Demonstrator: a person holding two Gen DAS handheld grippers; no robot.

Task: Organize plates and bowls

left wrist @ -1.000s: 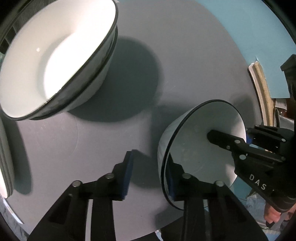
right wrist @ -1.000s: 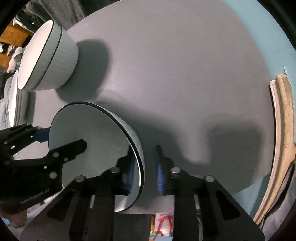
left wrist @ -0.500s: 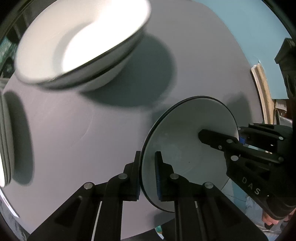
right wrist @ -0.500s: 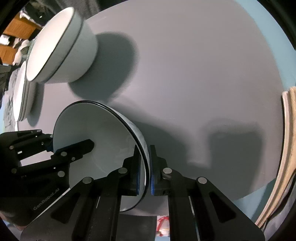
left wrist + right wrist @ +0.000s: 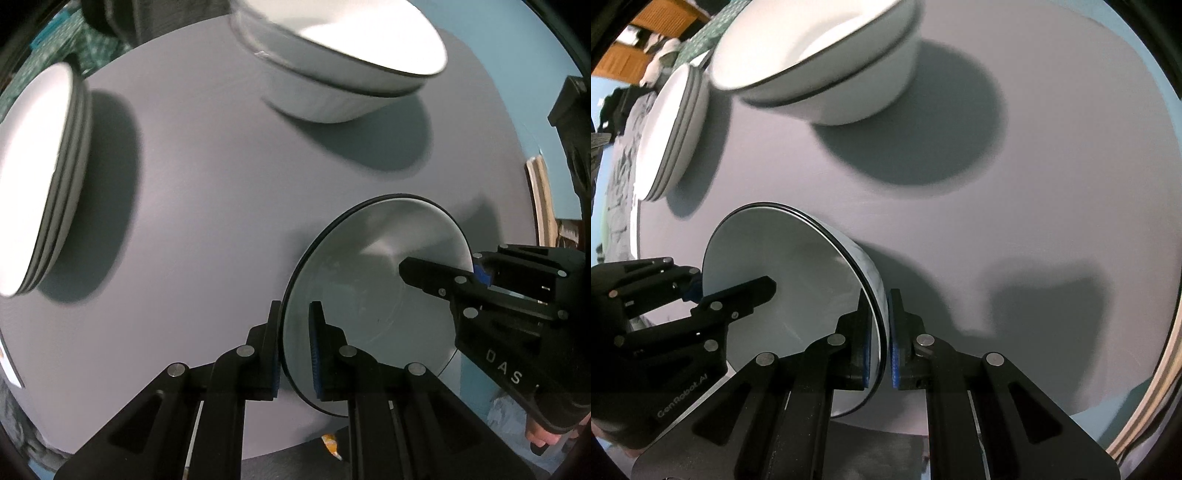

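Left wrist view, nearest first: the left gripper (image 5: 295, 347) has its jaws nearly closed on the near rim of a white bowl (image 5: 373, 295) with a dark rim line, one blue pad inside and one outside the wall. Across that same bowl the right gripper (image 5: 476, 275) clamps the opposite rim, one finger lying inside the bowl. The bowl sits between the two tools above the grey counter (image 5: 207, 221), tilted toward the lens; whether its base touches the surface cannot be told.

Right wrist view shows the same grip from the other side: the right gripper (image 5: 881, 339) jaws almost shut on the bowl (image 5: 786, 273) rim, the left gripper (image 5: 698, 286) on the far edge.

Farther off on the counter (image 5: 1052, 184) stand the nested white bowls (image 5: 827, 62) (two, by the rim lines, though blurred), and beside them, toward the counter's edge, a stack of white plates (image 5: 670, 129). Both stacks are well apart from the held bowl
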